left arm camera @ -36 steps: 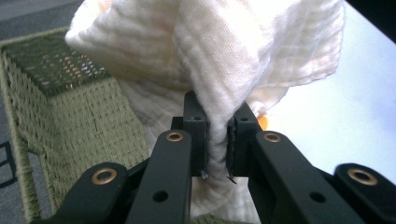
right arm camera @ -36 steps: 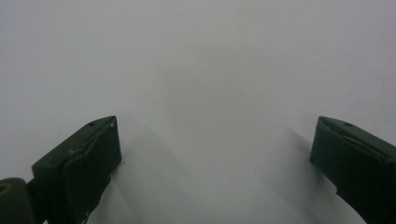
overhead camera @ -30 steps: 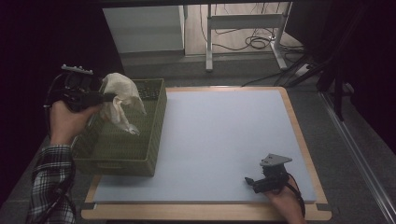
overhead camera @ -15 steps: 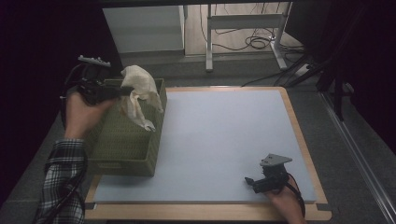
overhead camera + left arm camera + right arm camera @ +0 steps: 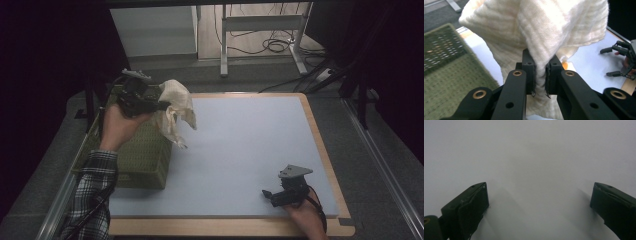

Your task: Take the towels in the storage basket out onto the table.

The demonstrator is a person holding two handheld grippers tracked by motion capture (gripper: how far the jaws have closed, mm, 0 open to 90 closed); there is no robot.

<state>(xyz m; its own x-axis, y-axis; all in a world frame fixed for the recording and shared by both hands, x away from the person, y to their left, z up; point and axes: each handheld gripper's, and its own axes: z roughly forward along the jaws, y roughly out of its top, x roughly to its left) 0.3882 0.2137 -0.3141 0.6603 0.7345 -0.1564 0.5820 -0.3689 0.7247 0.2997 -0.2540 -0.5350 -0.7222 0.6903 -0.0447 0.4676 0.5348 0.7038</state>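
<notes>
The left gripper (image 5: 159, 105), jaws clamped on a fold of the cream cloth (image 5: 176, 107), has carried it up out of the green basket (image 5: 145, 155) toward the worktop's (image 5: 250, 150) left edge, seemingly for laying out, while the right gripper (image 5: 270, 196) rests wide open near the front right corner

Black hand-held gripper (image 5: 539, 82) with brass-ringed screw holes; plaid sleeve (image 5: 92, 192).

Bench passage: open across the middle.
Pale blue mat (image 5: 240, 150) lies bare; green woven basket (image 5: 142, 150) blocks its left edge.
</notes>
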